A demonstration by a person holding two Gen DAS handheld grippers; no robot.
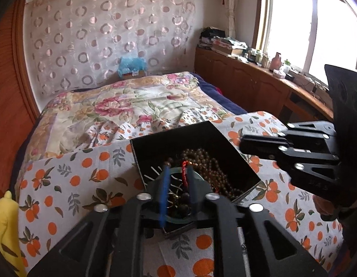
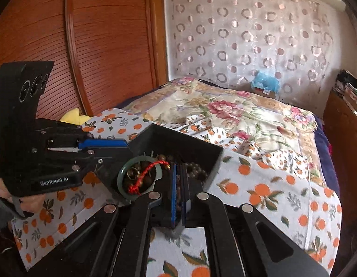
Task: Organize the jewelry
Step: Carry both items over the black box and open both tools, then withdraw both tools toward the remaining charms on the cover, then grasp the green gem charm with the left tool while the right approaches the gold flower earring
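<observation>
An open black box [image 1: 173,143] [image 2: 190,143] sits on the bed, filled with brown bead strands [image 1: 208,161] [image 2: 196,168]. A green jade bangle [image 1: 178,221] [image 2: 119,180] with a red cord [image 2: 145,174] lies on the beads at the box's near corner. My left gripper [image 1: 177,169] [image 2: 128,152] hovers over the bangle, its blue pads apart and pressing on nothing. My right gripper [image 2: 179,165] [image 1: 241,144] points into the box from the other side. It is shut, with nothing visibly between its pads.
The box rests on an orange-print sheet [image 1: 74,173] over a floral quilt [image 1: 132,101]. A yellow plush [image 1: 5,219] lies at the bed's left edge. A wooden wardrobe [image 2: 97,34] stands left, a cluttered cabinet [image 1: 247,80] under the window. A hand [image 2: 28,199] holds the left gripper.
</observation>
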